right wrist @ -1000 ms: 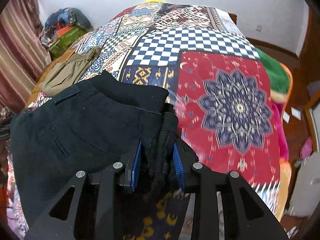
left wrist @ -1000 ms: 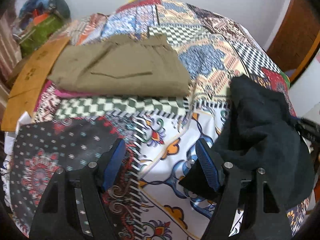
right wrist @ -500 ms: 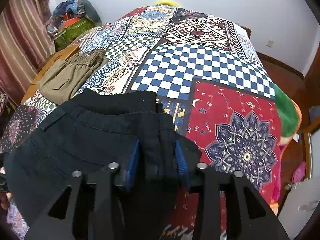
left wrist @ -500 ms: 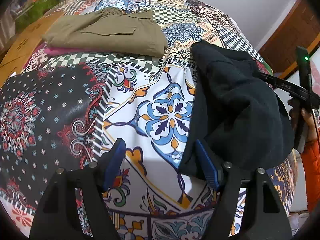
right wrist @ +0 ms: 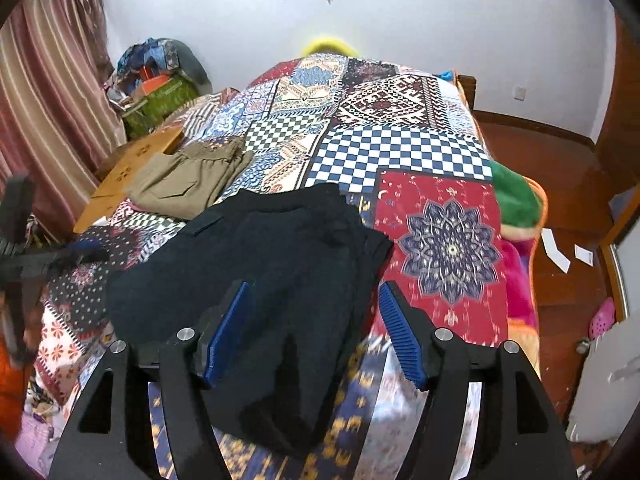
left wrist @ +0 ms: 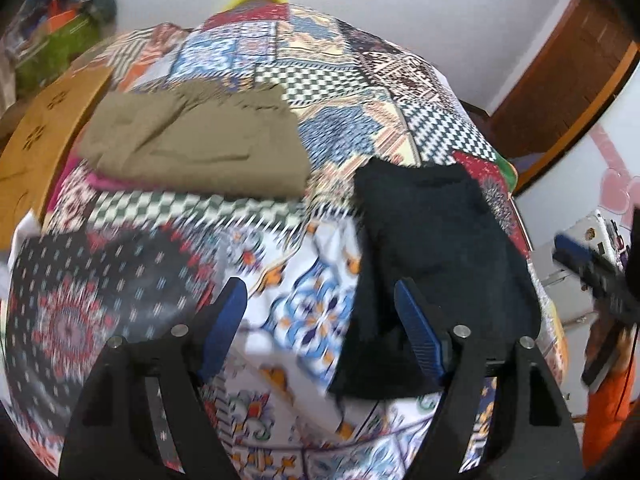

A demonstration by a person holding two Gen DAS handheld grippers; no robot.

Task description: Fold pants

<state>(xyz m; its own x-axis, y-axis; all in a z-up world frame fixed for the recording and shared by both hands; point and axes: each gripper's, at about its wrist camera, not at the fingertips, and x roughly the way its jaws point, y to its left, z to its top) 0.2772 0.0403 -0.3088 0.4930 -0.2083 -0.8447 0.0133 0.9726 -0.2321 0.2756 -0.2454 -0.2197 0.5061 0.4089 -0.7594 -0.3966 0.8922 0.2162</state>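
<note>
Though folded, black pants point(right wrist: 256, 264) unheld.

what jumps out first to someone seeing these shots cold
The loud patchwork bedspread fills both views. On its near part lies a folded pair of black pants, with the right claw open above it, its jaws having just been opening and no longer pinching the cloth. Further back, near the left edge, sits a folded olive pair.

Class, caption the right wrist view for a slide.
Open right gripper above folded black pants on patchwork bedspread.
</note>
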